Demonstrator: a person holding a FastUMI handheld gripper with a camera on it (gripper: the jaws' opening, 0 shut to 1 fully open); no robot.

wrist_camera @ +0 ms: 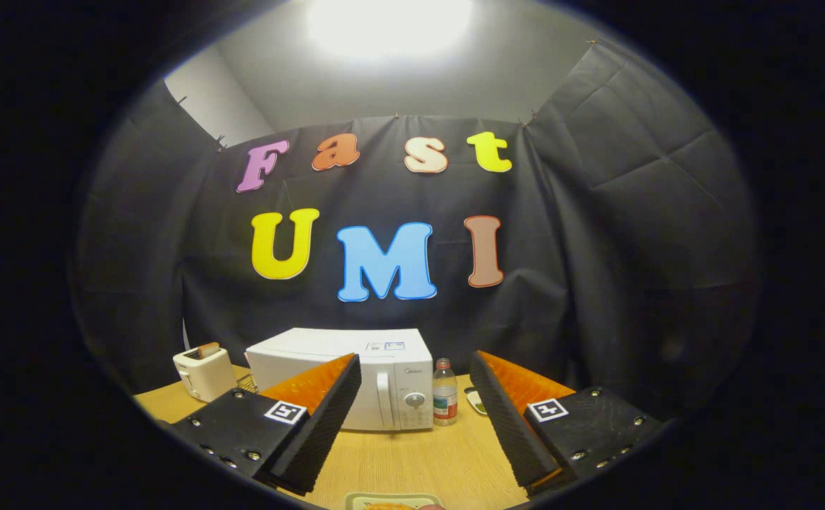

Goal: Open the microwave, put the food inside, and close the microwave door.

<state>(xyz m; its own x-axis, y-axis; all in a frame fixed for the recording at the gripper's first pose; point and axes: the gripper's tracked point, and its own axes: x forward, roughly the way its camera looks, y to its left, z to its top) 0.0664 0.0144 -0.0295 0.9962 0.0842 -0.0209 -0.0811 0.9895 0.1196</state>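
While the microwave point(377, 386) stands shut beyond them, the fingers point(327, 418) are spread wide, empty; bottle point(445, 392) just beside it — risk: swinging door or fingers topple it.

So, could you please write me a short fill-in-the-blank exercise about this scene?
1. The microwave door is ____.
2. The gripper fingers are ____, holding nothing.
3. The bottle stands beside the microwave on its ____ panel side.
4. On the microwave's other side stands a white ____.

Missing words: closed; open; control; toaster
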